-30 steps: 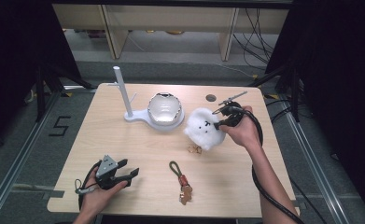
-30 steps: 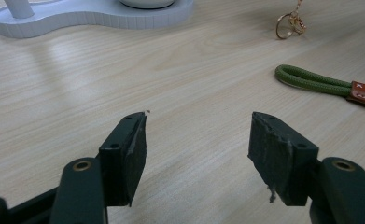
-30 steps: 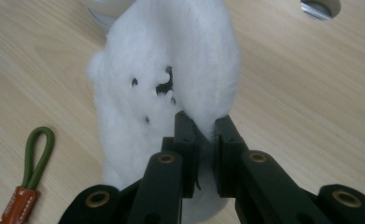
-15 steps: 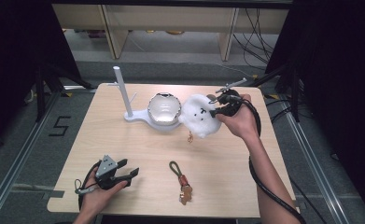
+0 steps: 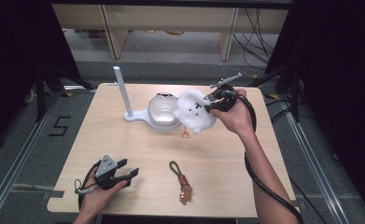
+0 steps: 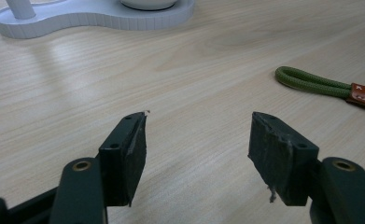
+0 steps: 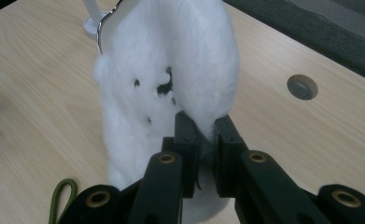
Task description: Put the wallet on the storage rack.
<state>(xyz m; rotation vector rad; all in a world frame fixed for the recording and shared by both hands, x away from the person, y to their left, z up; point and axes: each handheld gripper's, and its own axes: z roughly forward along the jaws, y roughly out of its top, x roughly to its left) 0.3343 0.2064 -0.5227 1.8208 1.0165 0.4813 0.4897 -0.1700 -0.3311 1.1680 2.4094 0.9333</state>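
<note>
Right gripper (image 5: 211, 103) has lifted the plush toy (image 5: 195, 111), seemingly clear of the table (image 5: 124, 140)

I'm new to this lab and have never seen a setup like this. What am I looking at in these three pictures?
A person at a light wooden table holds a hand-operated two-jaw gripper in each hand. One camera looks down from above; another rides on each gripper, looking along its black jaws. The right gripper is shut on a fluffy white plush toy with a small face, lifted above the table. The left gripper rests open near the front edge. On the table lie a white stand with an upright post and a green cord keychain with a brown tag.
</note>
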